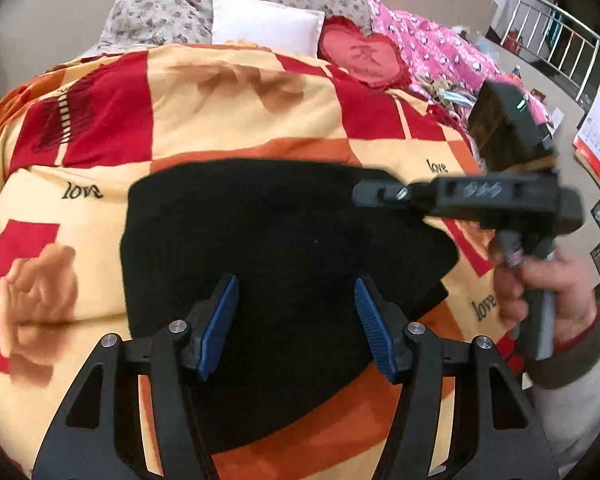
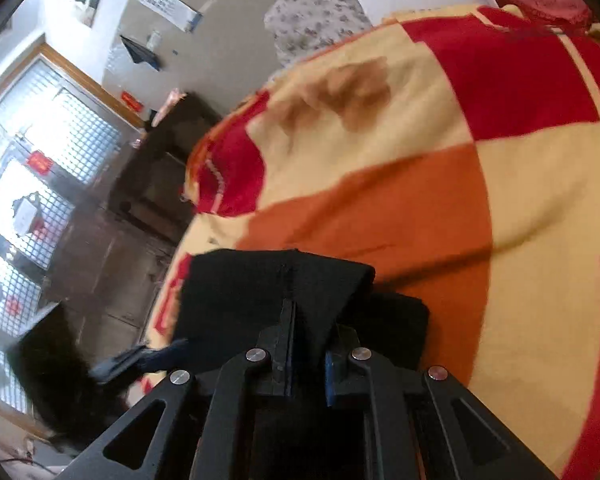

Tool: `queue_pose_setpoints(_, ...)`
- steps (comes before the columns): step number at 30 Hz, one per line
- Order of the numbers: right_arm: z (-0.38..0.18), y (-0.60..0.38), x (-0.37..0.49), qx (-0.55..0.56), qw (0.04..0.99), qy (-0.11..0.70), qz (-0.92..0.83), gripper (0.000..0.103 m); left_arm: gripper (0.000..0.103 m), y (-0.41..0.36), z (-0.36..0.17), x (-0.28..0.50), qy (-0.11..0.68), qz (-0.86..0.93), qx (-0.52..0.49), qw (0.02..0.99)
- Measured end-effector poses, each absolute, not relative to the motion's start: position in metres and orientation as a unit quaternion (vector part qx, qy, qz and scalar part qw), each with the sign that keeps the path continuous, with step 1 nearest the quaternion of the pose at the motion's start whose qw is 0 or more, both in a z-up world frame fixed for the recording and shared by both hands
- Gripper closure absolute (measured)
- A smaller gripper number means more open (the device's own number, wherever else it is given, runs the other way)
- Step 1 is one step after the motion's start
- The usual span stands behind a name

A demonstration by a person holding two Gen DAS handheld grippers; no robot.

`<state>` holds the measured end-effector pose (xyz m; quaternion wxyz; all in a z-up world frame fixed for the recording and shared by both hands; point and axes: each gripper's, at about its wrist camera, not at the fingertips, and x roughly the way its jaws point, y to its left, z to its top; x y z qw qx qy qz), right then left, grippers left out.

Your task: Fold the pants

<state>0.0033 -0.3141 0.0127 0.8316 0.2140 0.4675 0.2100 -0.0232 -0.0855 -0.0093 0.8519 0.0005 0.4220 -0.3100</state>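
- My left claw [image 1: 296, 320] is spread wide above the black pants [image 1: 260, 232], gripping nothing.
- My right claw [image 2: 308, 344] pinches a fold of the pants [image 2: 260, 292].
- The pants lie folded on the checked blanket [image 1: 240, 120].

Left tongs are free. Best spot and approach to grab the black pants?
Take the pants at the left edge, about, coming in from the left, low over the blanket. That edge lies flat and exposed; the right tongs seem already pinched on the opposite end. Left tongs are open above the middle.
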Motion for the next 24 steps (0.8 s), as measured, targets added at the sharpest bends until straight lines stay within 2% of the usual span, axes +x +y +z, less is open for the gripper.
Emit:
queue_pose_setpoints(4,0.043,-0.311,-0.007,0.177,0.860,0.444,0.178,0.082,0.044,-0.071,0.017,-0.025,0.405,-0.290,0.006,0.867)
queue_pose_setpoints(9,0.075,-0.310,-0.038,0.153,0.876,0.410,0.203,0.081,0.044,-0.067,0.008,-0.014,0.410,-0.228,0.037,0.882)
queue_pose_setpoints(13,0.067,-0.280,-0.056,0.107,0.867,0.426,0.236,0.081,0.044,-0.078,-0.016,0.004,0.433,-0.198,0.043,0.878)
queue_pose_setpoints(17,0.032,-0.264,-0.061,0.030,0.852,0.477,0.213,0.081,0.043,-0.085,-0.022,0.004,0.421,-0.183,0.064,0.886)
queue_pose_setpoints(24,0.035,-0.277,-0.066,0.053,0.856,0.470,0.208,0.080,0.039,-0.087,-0.022,0.006,0.418,-0.171,0.062,0.890)
